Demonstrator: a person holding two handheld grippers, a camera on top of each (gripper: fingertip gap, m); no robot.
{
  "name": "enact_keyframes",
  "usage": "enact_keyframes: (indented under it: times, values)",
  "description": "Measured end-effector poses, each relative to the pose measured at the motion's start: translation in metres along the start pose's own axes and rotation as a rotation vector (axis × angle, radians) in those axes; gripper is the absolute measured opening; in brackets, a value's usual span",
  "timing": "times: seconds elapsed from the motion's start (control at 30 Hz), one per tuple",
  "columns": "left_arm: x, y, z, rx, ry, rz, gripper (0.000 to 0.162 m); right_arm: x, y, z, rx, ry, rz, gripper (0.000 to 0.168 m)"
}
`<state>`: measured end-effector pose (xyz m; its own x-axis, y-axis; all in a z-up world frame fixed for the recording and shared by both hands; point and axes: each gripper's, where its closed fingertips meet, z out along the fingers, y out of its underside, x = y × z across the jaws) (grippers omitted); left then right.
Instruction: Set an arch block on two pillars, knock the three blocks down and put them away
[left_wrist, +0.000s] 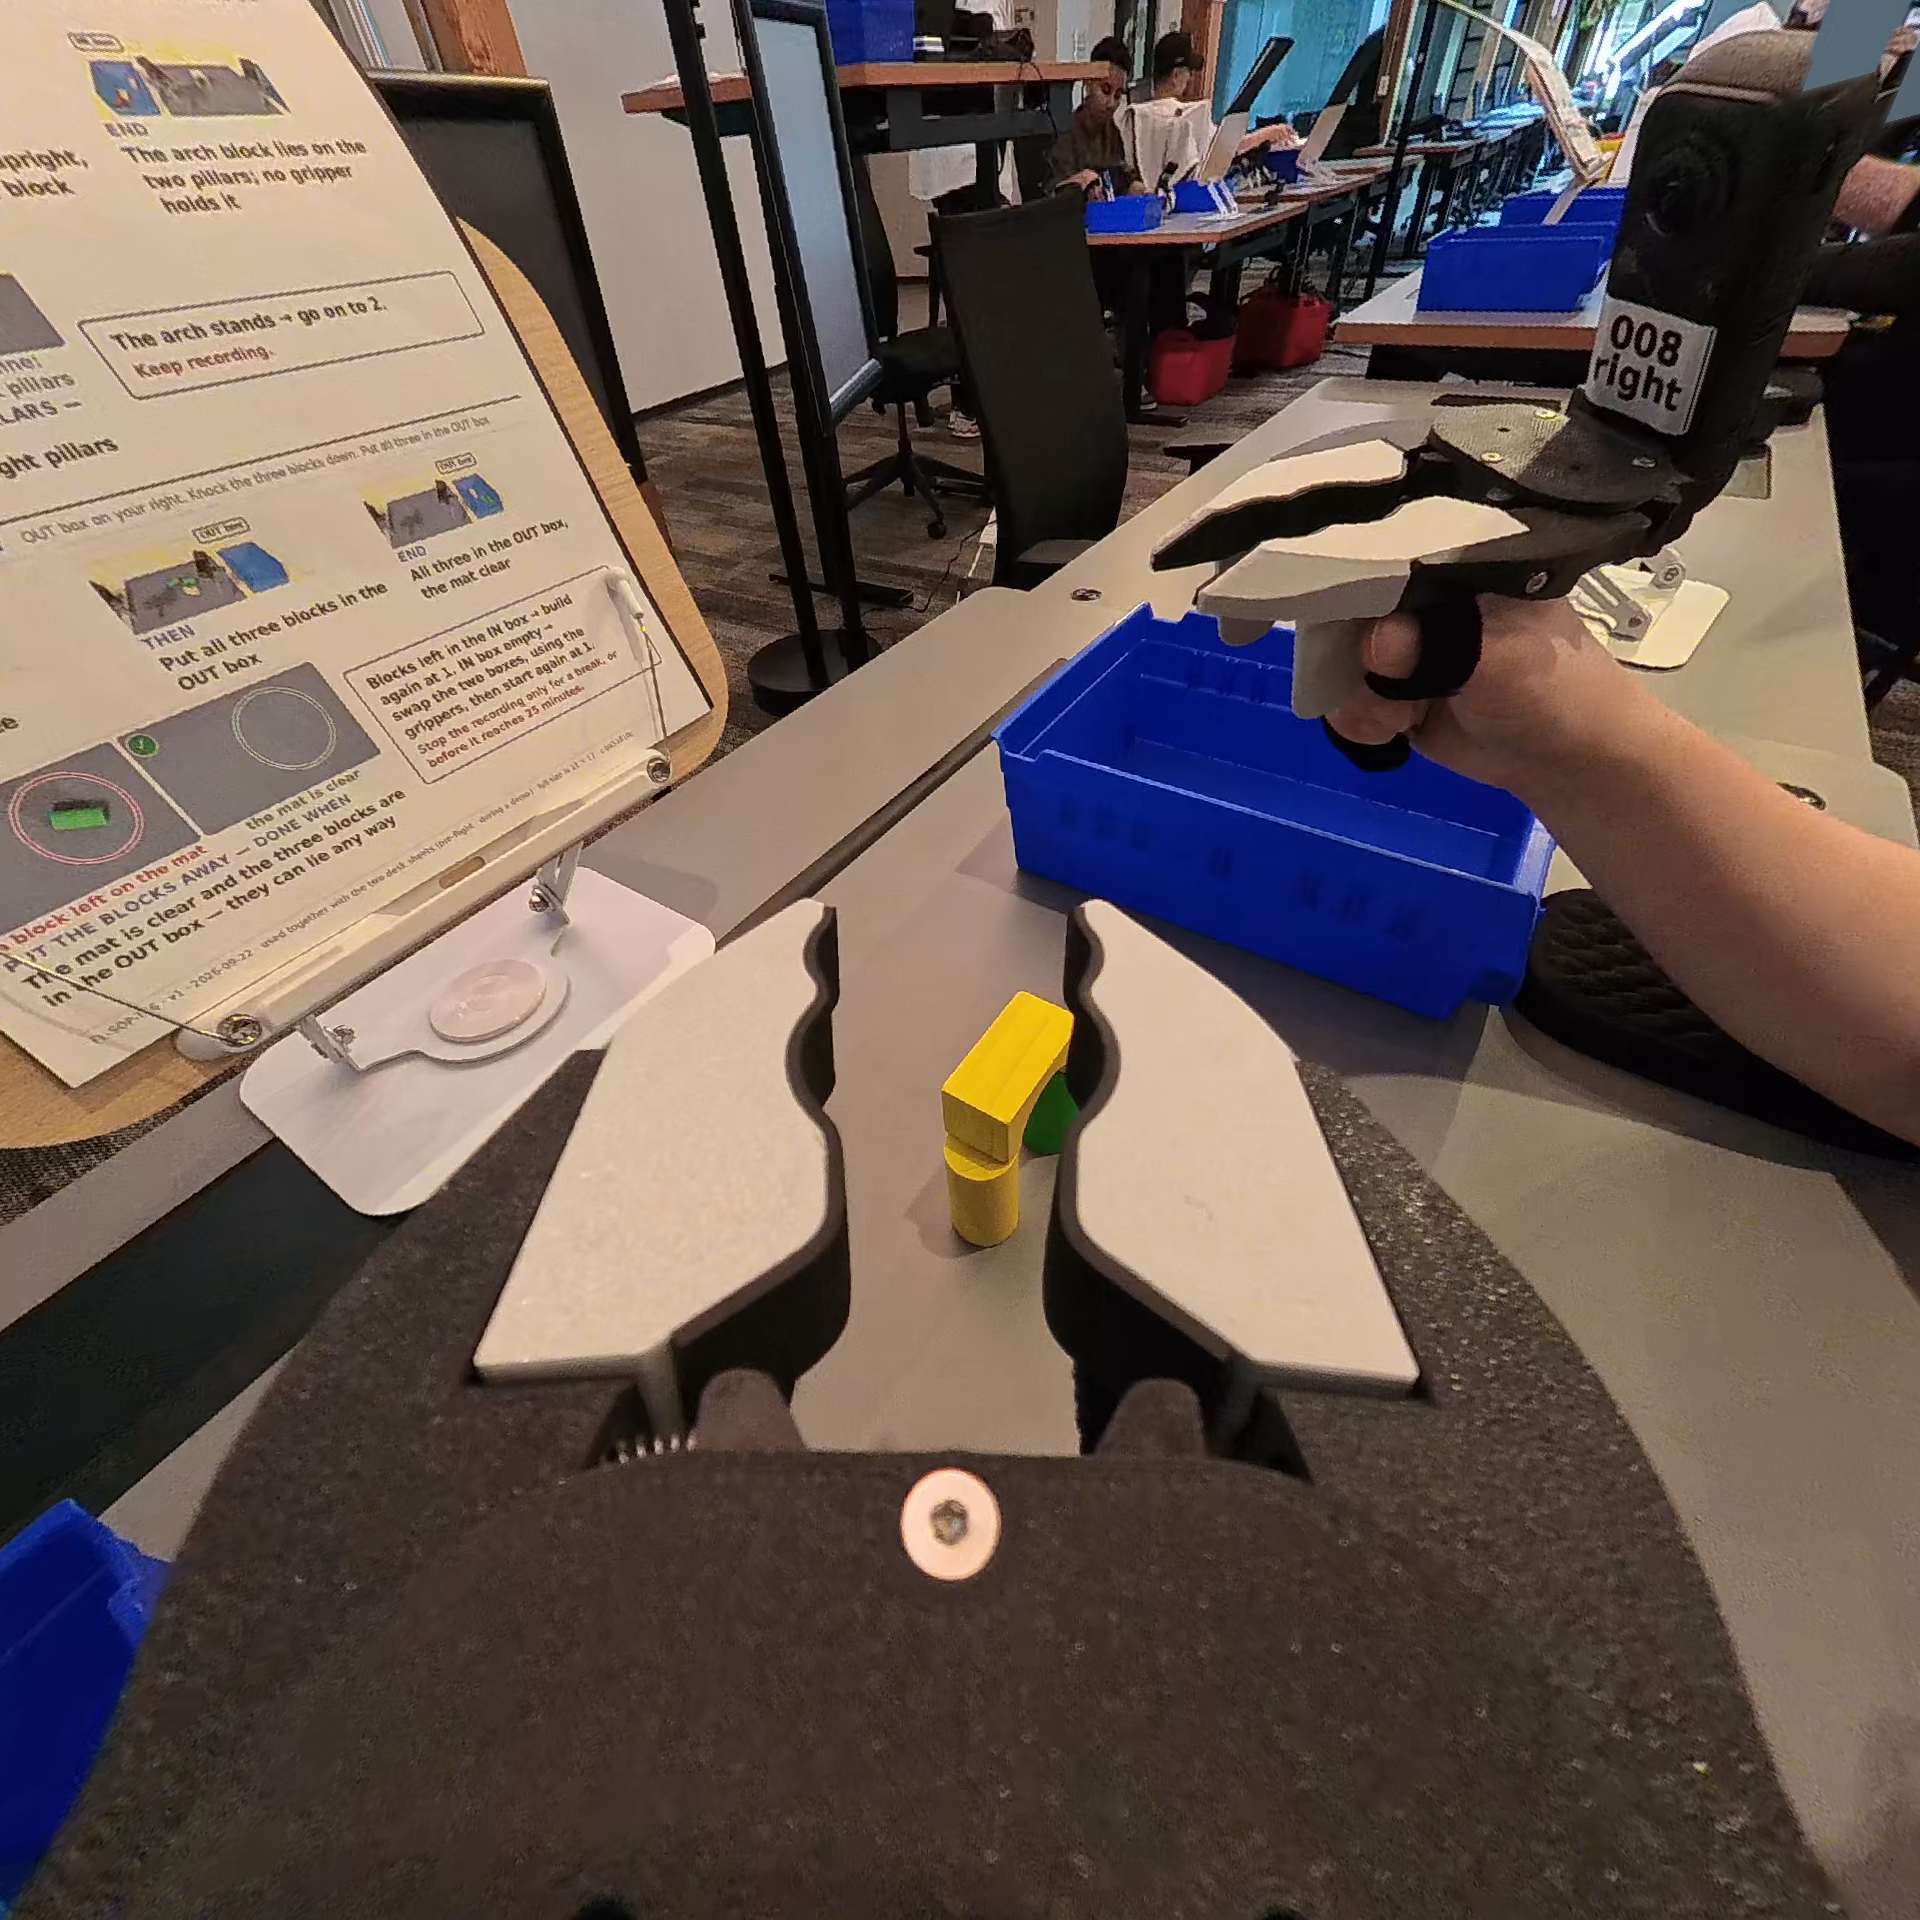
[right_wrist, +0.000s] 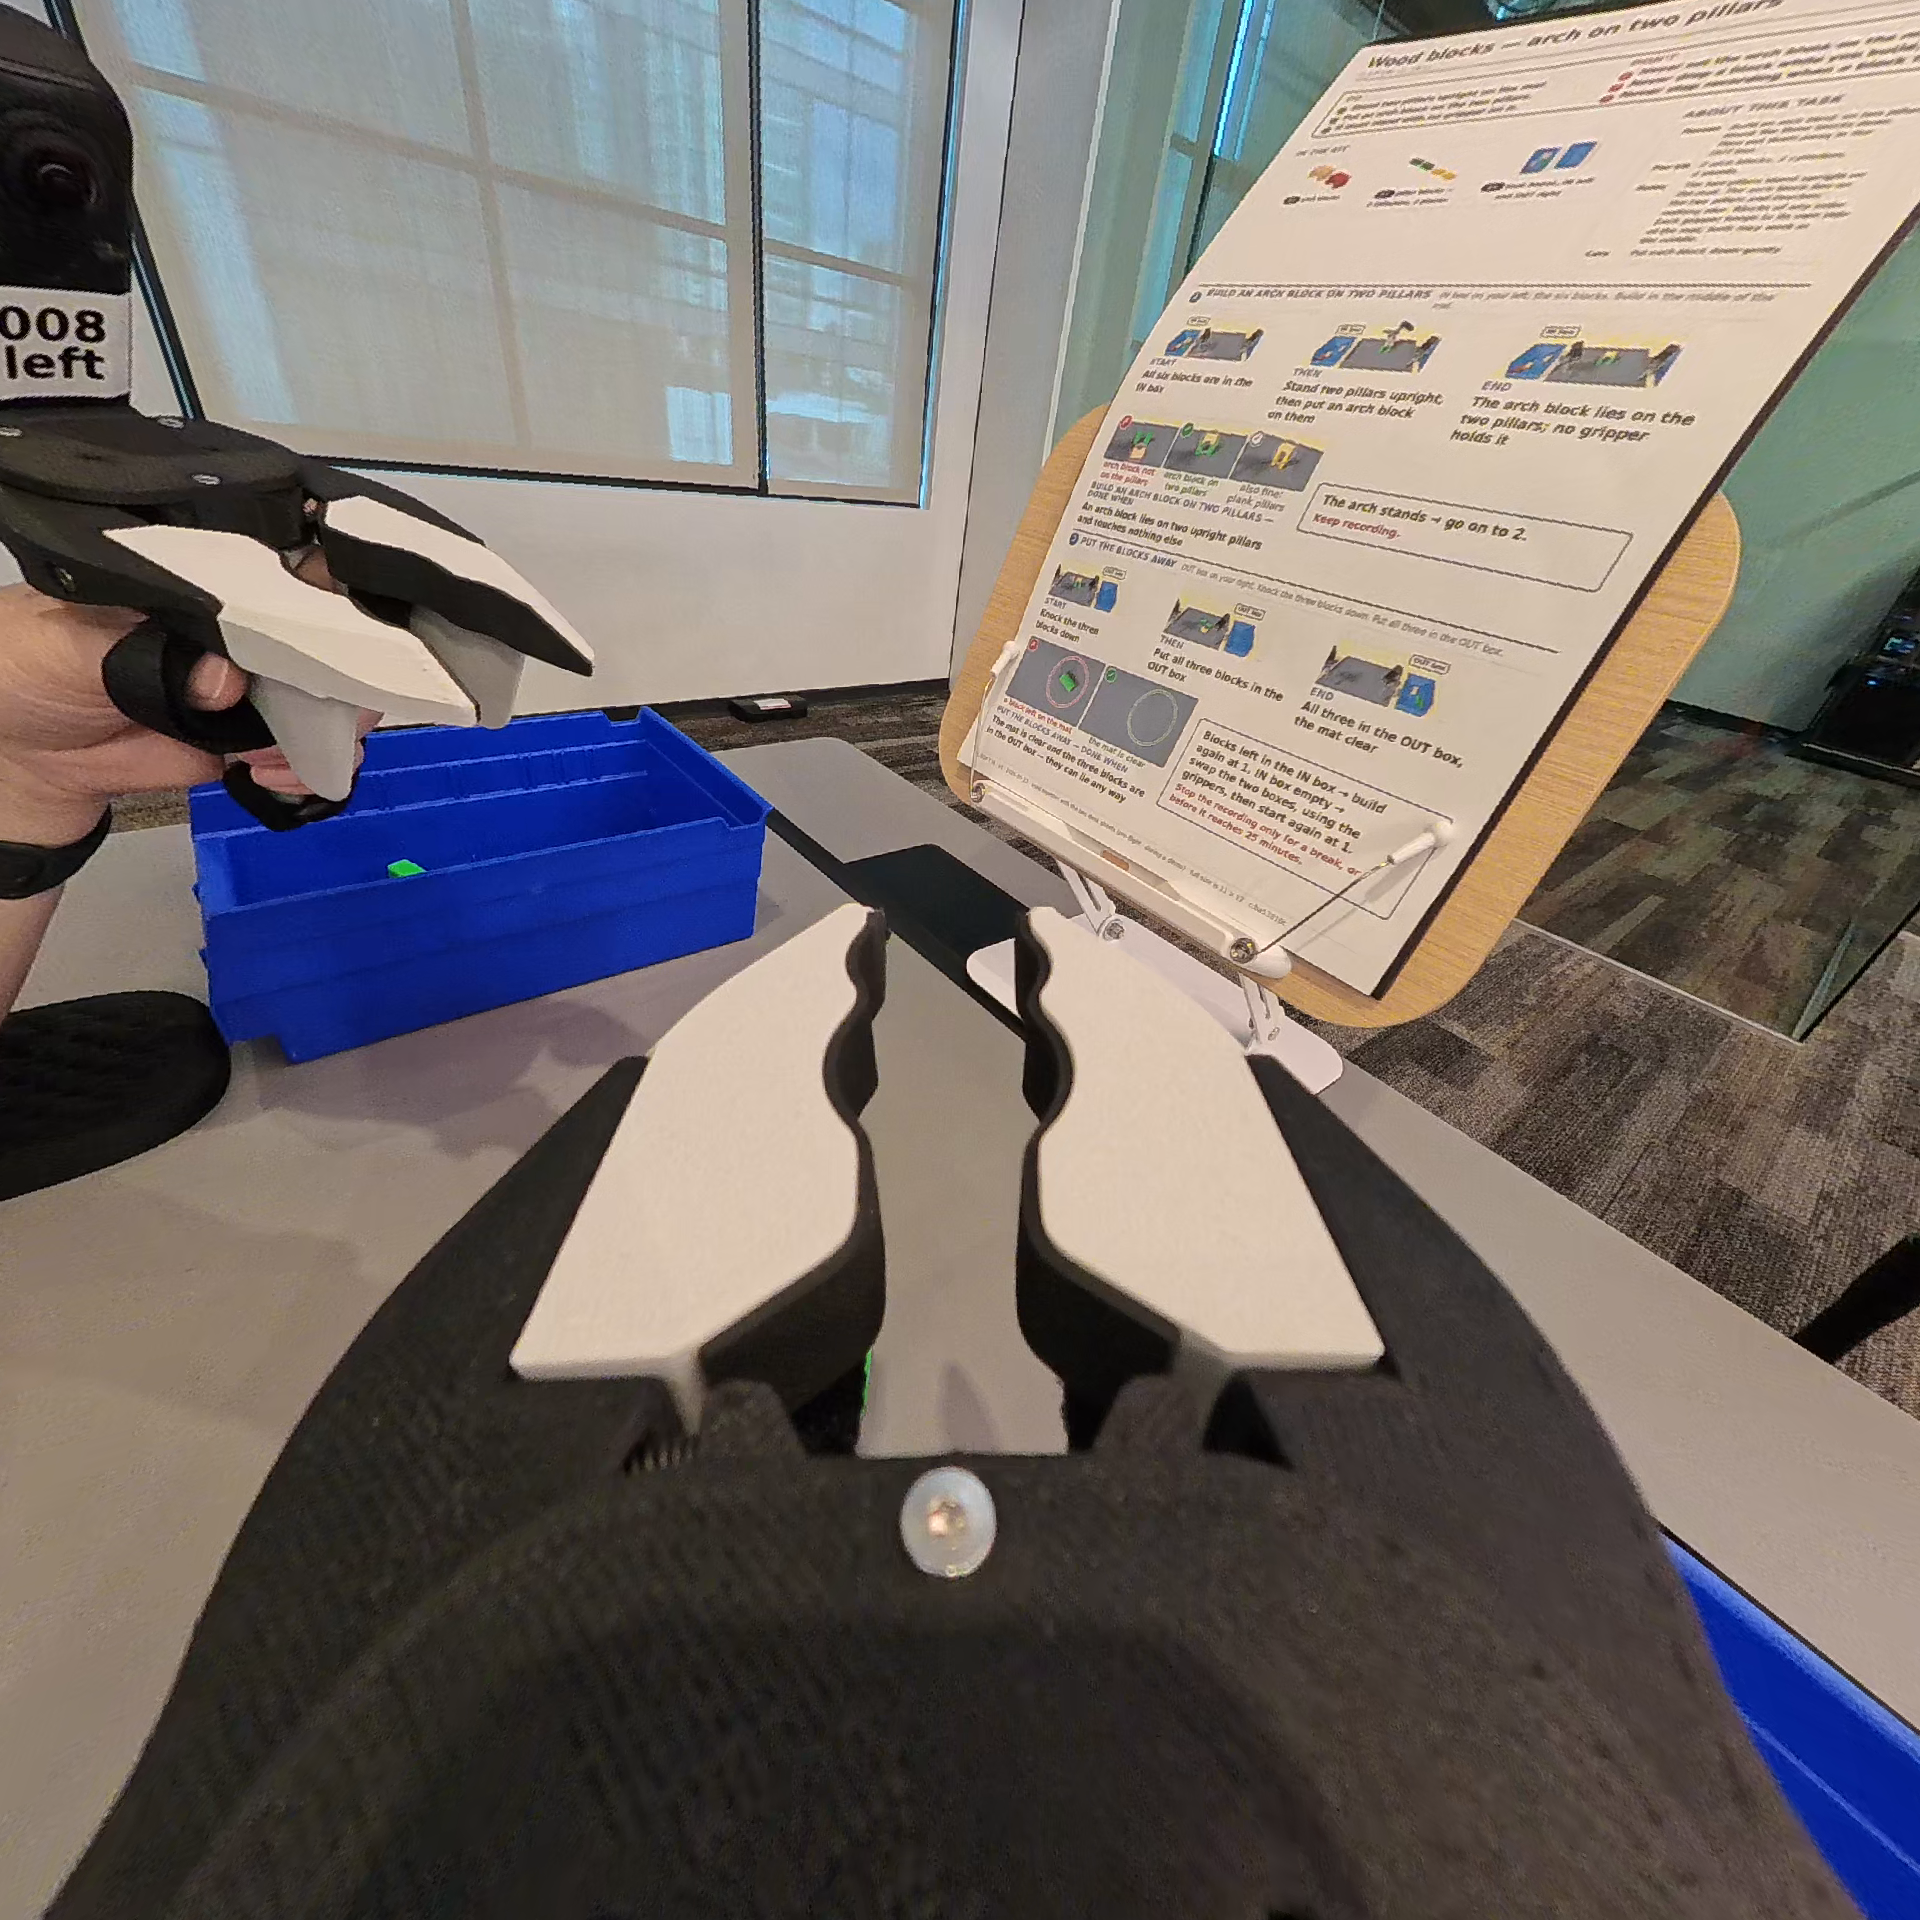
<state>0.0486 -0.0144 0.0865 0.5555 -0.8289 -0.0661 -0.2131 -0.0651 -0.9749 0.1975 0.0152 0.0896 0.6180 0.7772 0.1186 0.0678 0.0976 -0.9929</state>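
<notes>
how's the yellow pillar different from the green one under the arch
Colour: the yellow pillar matches the arch block; the green pillar does not.
View: the yellow pillar is nearer the left wrist camera and shows fully as a cylinder. The green pillar stands behind it, partly hidden by the open left gripper, so its shape is unclear.
Both stand upright, carrying the arch block.

Both pictures are bright and mostly sharp. Daylight comes in through the big window (right_wrist: 499, 239), which looks pale and washed out. Soft, faint shadows lie on the grey table (left_wrist: 1475, 1226) under the blue box (left_wrist: 1247, 821). The wide lens bends straight lines near the edges. Far-off desks look a little fuzzy, and so do the dark parts closest to the camera.
</notes>
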Motion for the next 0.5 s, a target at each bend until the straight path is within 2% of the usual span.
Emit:
enact_keyframes:
  times: [0.5]
  values:
    - [-0.0006, 0.0, -0.0009, -0.002, -0.003, 0.002, 0.042, -0.0004, 0.0014, 0.0004, -0.005, -0.002, 0.0, 0.024]
